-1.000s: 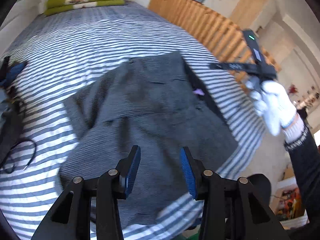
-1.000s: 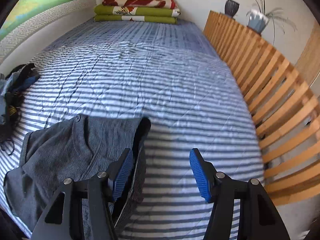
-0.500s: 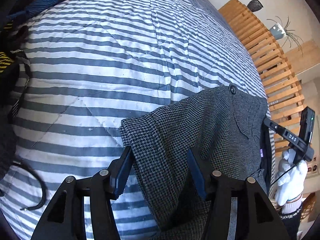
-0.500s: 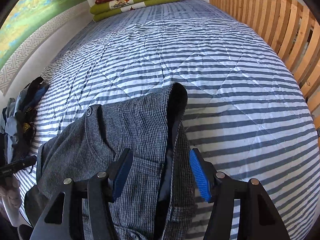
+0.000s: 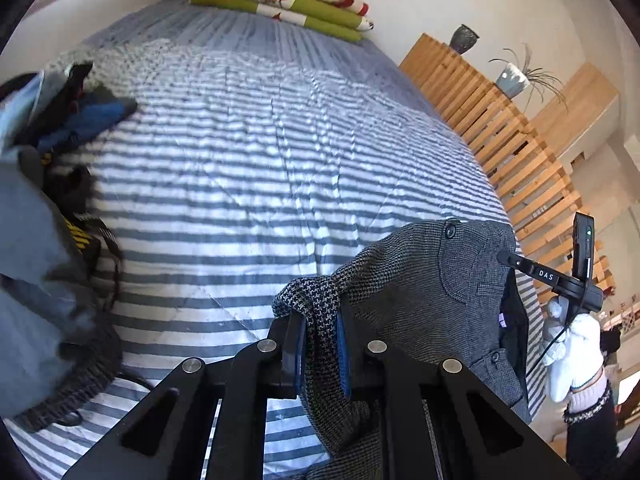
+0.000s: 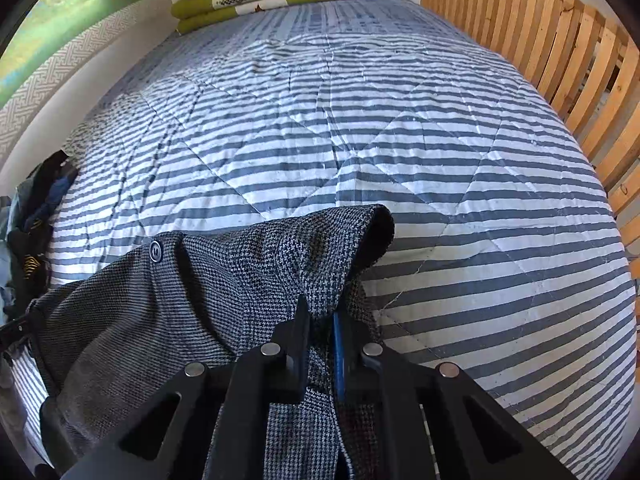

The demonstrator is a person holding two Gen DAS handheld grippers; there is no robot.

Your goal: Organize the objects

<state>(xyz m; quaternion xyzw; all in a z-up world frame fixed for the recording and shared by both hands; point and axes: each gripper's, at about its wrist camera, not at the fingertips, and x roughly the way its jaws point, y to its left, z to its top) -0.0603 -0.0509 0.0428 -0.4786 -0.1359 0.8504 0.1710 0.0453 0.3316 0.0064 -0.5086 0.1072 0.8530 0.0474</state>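
A grey houndstooth garment (image 5: 424, 280) with dark buttons lies at the near edge of a blue-and-white striped bed (image 5: 248, 152). My left gripper (image 5: 318, 344) is shut on the garment's left corner, cloth bunched between its blue pads. My right gripper (image 6: 320, 340) is shut on the garment's right corner (image 6: 248, 272), near its dark-lined opening. The right gripper's body and gloved hand show at the right of the left wrist view (image 5: 576, 280).
A heap of dark and blue clothes (image 5: 44, 208) lies at the bed's left edge. Folded green and red blankets (image 5: 288, 0) sit at the head. A wooden slatted rail (image 6: 560, 60) runs along the bed's right side, with pots (image 5: 508, 80) on it.
Both grippers went from open above the garment to shut on its corners. The cloth is now bunched up between the pads on each side.
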